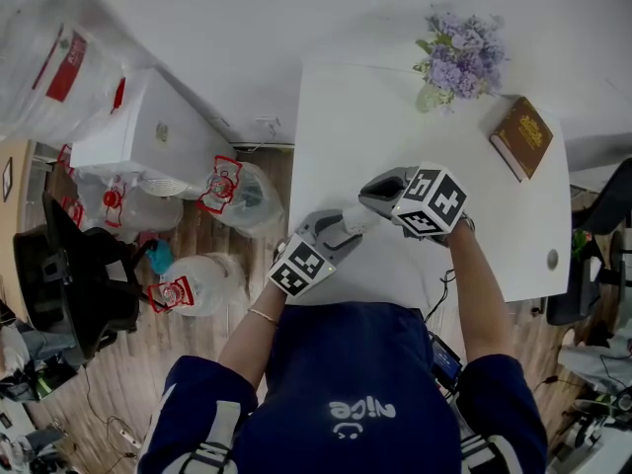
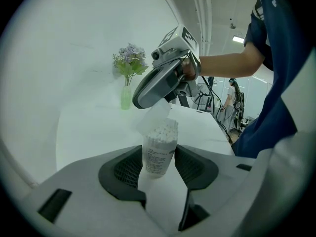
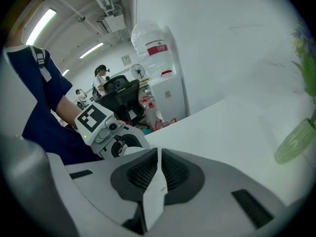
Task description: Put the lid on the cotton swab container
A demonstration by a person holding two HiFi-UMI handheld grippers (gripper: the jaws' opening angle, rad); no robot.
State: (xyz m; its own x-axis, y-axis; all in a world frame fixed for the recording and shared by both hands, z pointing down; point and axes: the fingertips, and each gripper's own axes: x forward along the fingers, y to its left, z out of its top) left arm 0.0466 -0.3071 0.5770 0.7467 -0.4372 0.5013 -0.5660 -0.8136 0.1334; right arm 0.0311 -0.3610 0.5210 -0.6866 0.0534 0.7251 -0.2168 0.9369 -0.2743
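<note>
A clear cotton swab container (image 2: 159,152), full of white swabs and carrying a label, stands upright between the pads of my left gripper (image 2: 159,166), which is shut on it. Just above its open top hangs a translucent lid (image 2: 154,113), tilted and held by my right gripper (image 2: 144,98). In the right gripper view the lid (image 3: 157,181) shows edge-on, pinched between the nearly closed jaws of my right gripper (image 3: 158,174). From the head view both grippers meet over the near left part of the white table (image 1: 346,117), left gripper (image 1: 344,229) below right gripper (image 1: 372,197).
A green vase of purple flowers (image 1: 456,57) stands at the table's far edge, with a brown book (image 1: 521,136) to its right. On the floor to the left are a white water dispenser (image 1: 148,126), several water bottles (image 1: 232,191) and a black chair (image 1: 69,275).
</note>
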